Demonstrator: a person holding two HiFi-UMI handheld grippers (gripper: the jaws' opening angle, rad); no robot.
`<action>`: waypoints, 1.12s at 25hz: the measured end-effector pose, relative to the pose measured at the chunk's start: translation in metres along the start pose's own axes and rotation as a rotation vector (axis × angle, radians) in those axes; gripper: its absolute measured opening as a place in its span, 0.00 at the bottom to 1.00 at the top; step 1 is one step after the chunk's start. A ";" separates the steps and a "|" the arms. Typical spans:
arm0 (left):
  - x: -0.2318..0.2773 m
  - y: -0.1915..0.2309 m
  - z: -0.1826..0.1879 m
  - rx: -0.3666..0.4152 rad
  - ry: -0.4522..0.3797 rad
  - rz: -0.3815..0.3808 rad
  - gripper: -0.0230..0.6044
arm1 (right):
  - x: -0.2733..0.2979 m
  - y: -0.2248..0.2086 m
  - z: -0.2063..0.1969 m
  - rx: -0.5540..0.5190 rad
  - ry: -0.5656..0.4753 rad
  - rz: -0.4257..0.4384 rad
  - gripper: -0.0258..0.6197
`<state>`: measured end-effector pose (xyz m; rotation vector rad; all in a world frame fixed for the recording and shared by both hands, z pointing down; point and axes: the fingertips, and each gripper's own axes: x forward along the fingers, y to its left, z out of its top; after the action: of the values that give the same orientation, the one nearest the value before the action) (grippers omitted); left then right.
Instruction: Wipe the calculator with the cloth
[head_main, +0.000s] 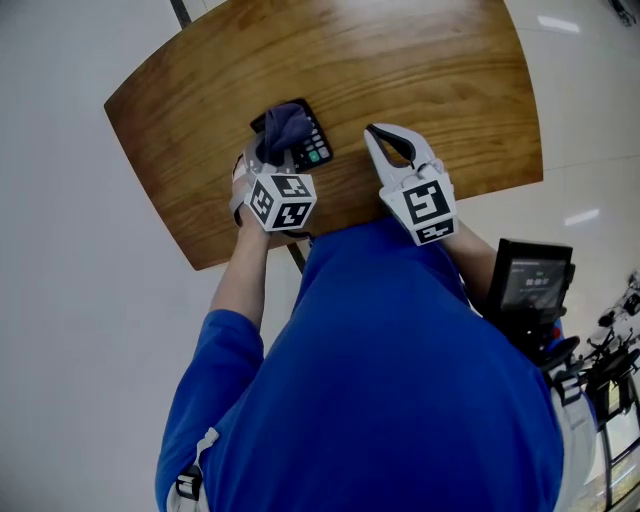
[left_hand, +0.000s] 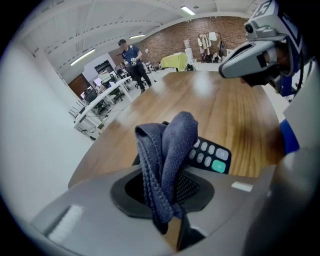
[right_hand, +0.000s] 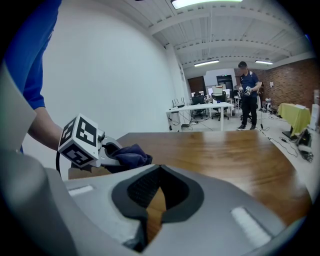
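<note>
Overhead, the head view lays out the whole scene: a curved brown wooden table with a black pocket calculator lying near its front edge, left of centre. A dark blue-grey woven cloth covers most of the calculator, so only its lower right corner with grey keys and one green key shows. The left gripper sits directly over it. The right gripper is just beside it to the right, above bare wood, with its tips pointing away from the person.

What that view cannot settle, the left gripper view does. The two grey jaws are pressed together on the cloth, which stands up from between them in a bunched fold. The calculator's keys peek out behind and to the right of the fold. Whether the cloth touches the calculator cannot be told.

From the right gripper view, that gripper's jaws are closed on nothing, with only a thin wedge of table wood visible through the dark padded slit. It looks across at the left gripper and its marker cube from the side, and the cloth bulges out ahead of that cube.

Both forearms reach forward from a blue-sleeved torso, the left one bare below the sleeve.
</note>
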<state>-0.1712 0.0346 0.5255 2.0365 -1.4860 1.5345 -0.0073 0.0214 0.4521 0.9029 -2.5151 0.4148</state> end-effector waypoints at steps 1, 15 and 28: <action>-0.001 0.003 -0.005 -0.008 0.008 0.006 0.18 | 0.000 0.001 0.001 -0.002 -0.001 0.003 0.04; -0.004 0.005 -0.017 -0.007 0.021 0.009 0.18 | 0.000 -0.003 0.000 0.006 -0.004 -0.011 0.04; 0.016 -0.041 0.029 0.161 -0.038 -0.108 0.18 | 0.002 -0.011 0.000 0.006 0.001 -0.037 0.04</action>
<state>-0.1210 0.0257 0.5416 2.2063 -1.2792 1.6284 -0.0011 0.0119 0.4549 0.9495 -2.4941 0.4117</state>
